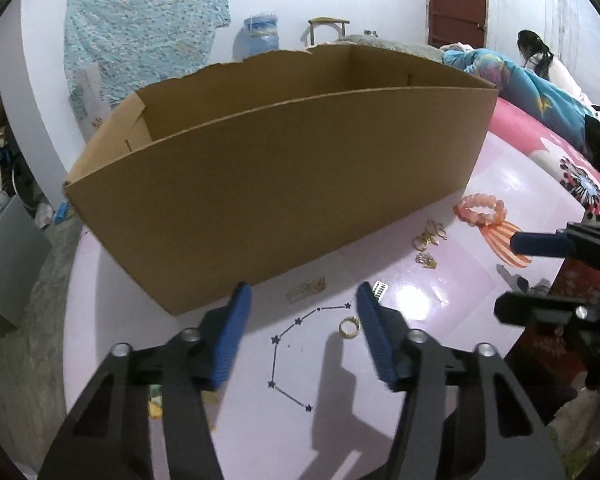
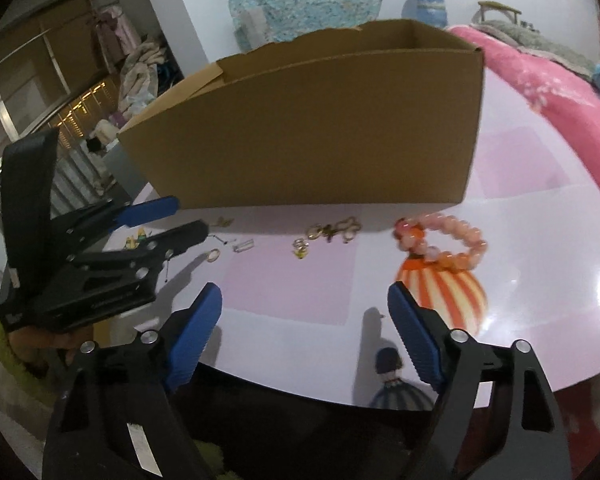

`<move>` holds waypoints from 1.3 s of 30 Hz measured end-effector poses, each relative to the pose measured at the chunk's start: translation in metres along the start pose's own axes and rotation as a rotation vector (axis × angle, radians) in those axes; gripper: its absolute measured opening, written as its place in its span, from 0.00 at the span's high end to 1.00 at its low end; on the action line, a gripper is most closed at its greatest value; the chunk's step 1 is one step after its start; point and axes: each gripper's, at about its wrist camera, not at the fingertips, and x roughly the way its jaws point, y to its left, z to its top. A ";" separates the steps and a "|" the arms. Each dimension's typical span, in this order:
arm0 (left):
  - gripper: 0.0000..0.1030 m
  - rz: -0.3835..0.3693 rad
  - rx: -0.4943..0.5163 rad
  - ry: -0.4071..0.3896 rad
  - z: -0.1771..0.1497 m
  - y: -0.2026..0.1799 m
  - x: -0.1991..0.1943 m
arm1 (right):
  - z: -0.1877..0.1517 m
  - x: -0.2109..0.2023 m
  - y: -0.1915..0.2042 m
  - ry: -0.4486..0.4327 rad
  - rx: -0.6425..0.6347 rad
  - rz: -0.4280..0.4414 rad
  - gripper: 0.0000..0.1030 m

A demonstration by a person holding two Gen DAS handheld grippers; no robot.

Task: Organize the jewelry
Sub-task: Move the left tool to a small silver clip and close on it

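While both views show the bead bracelet (image 1: 482,209), only the left shows the star chain (image 1: 292,354).

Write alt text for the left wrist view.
The open left gripper hovers over a glossy table, a gold ring near its right finger. Behind stands a cardboard box; a pink bead bracelet lies right.

My left gripper (image 1: 302,300) has black angular arms with triangular cutouts, silver round screws at the joints, and ribbed blue pads (image 1: 232,332). My right gripper (image 2: 304,300) is built the same: black frame, silver screws, blue ribbed pads (image 2: 414,344), plus a white label strip on its left arm.
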 end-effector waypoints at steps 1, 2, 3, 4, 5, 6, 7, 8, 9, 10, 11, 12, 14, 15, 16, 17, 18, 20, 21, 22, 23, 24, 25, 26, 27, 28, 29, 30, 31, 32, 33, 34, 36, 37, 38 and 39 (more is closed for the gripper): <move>0.57 -0.001 0.006 0.008 0.001 0.000 0.003 | 0.000 0.002 0.001 0.006 -0.001 0.009 0.24; 0.63 -0.002 0.014 0.024 0.002 0.000 0.008 | 0.001 0.005 0.002 0.012 -0.003 0.016 0.24; 0.67 -0.004 0.018 0.035 0.003 0.000 0.011 | 0.001 0.005 0.002 0.013 -0.005 0.020 0.24; 0.67 -0.010 0.025 0.043 0.004 0.001 0.013 | 0.001 0.006 0.004 0.016 -0.010 0.028 0.24; 0.68 -0.012 0.032 0.048 0.004 0.002 0.014 | 0.002 0.007 0.005 0.017 -0.013 0.031 0.24; 0.68 -0.015 0.043 0.055 0.006 0.003 0.016 | 0.003 0.008 0.005 0.018 -0.014 0.032 0.24; 0.68 -0.021 0.049 0.063 0.007 0.003 0.019 | 0.004 0.010 0.003 0.020 -0.014 0.036 0.24; 0.68 -0.029 0.050 0.073 0.008 0.004 0.022 | 0.005 0.011 0.003 0.021 -0.011 0.040 0.24; 0.68 -0.035 0.048 0.083 0.009 0.005 0.025 | 0.006 0.012 0.003 0.021 -0.006 0.043 0.24; 0.68 -0.040 0.045 0.092 0.010 0.006 0.027 | 0.005 0.013 0.002 0.021 -0.002 0.046 0.24; 0.68 -0.045 0.045 0.100 0.011 0.007 0.028 | 0.005 0.013 0.001 0.020 0.003 0.048 0.24; 0.68 -0.049 0.047 0.104 0.011 0.007 0.030 | 0.005 0.013 0.000 0.020 0.006 0.049 0.24; 0.68 -0.051 0.047 0.103 0.012 0.007 0.031 | 0.004 0.013 0.001 0.019 0.016 0.051 0.24; 0.69 -0.054 0.043 0.105 0.012 0.007 0.031 | 0.002 0.010 -0.001 0.018 0.018 0.053 0.24; 0.70 -0.062 0.038 0.107 0.013 0.009 0.032 | 0.001 0.010 -0.001 0.015 0.021 0.056 0.24; 0.74 -0.075 0.029 0.110 0.014 0.011 0.032 | 0.001 0.009 -0.002 0.013 0.022 0.056 0.24; 0.74 -0.076 0.027 0.111 0.017 0.011 0.036 | -0.001 0.008 -0.003 0.012 0.024 0.057 0.24; 0.76 -0.085 0.040 0.110 0.017 0.011 0.035 | -0.001 0.007 -0.005 0.010 0.027 0.059 0.24; 0.77 -0.089 0.039 0.111 0.018 0.010 0.034 | -0.003 0.005 -0.006 0.008 0.029 0.058 0.24; 0.78 -0.094 0.032 0.112 0.017 0.012 0.033 | -0.004 0.005 -0.006 0.007 0.032 0.059 0.24; 0.81 -0.094 0.030 0.112 0.017 0.013 0.034 | -0.004 0.004 -0.006 0.006 0.034 0.059 0.25; 0.85 -0.089 0.030 0.112 0.016 0.014 0.034 | -0.005 0.003 -0.006 0.006 0.036 0.058 0.26; 0.87 -0.085 0.029 0.112 0.016 0.015 0.034 | -0.006 0.002 -0.006 0.005 0.039 0.056 0.26; 0.90 -0.083 0.022 0.111 0.016 0.017 0.033 | -0.006 0.002 -0.006 0.004 0.040 0.055 0.26; 0.93 -0.083 0.017 0.110 0.016 0.017 0.033 | -0.006 0.000 -0.007 0.001 0.042 0.055 0.26; 0.94 -0.085 0.010 0.109 0.015 0.019 0.033 | -0.007 -0.002 -0.008 -0.002 0.042 0.053 0.26; 0.94 -0.087 0.004 0.107 0.014 0.020 0.033 | -0.006 -0.003 -0.007 -0.005 0.042 0.050 0.26; 0.94 -0.085 0.001 0.104 0.013 0.021 0.032 | -0.006 -0.003 -0.006 -0.007 0.040 0.046 0.26; 0.94 -0.080 0.002 0.102 0.012 0.021 0.031 | -0.007 -0.005 -0.005 -0.010 0.037 0.043 0.26; 0.94 -0.077 0.001 0.100 0.010 0.021 0.030 | -0.007 -0.006 -0.005 -0.012 0.035 0.041 0.26; 0.96 -0.073 -0.004 0.098 0.009 0.021 0.029 | -0.007 -0.007 -0.004 -0.014 0.032 0.038 0.26; 0.96 -0.072 -0.009 0.096 0.007 0.022 0.028 | -0.007 -0.006 -0.003 -0.016 0.029 0.035 0.26; 0.96 -0.071 -0.029 0.095 0.003 0.025 0.024 | -0.006 -0.006 -0.001 -0.020 0.023 0.033 0.26; 0.96 -0.068 -0.038 0.094 0.001 0.027 0.023 | -0.006 -0.007 0.000 -0.023 0.018 0.033 0.26; 0.96 -0.064 -0.049 0.092 -0.002 0.029 0.020 | -0.005 -0.007 0.003 -0.025 0.013 0.032 0.26; 0.96 -0.061 -0.056 0.091 -0.004 0.030 0.018 | -0.004 -0.007 0.004 -0.028 0.006 0.029 0.26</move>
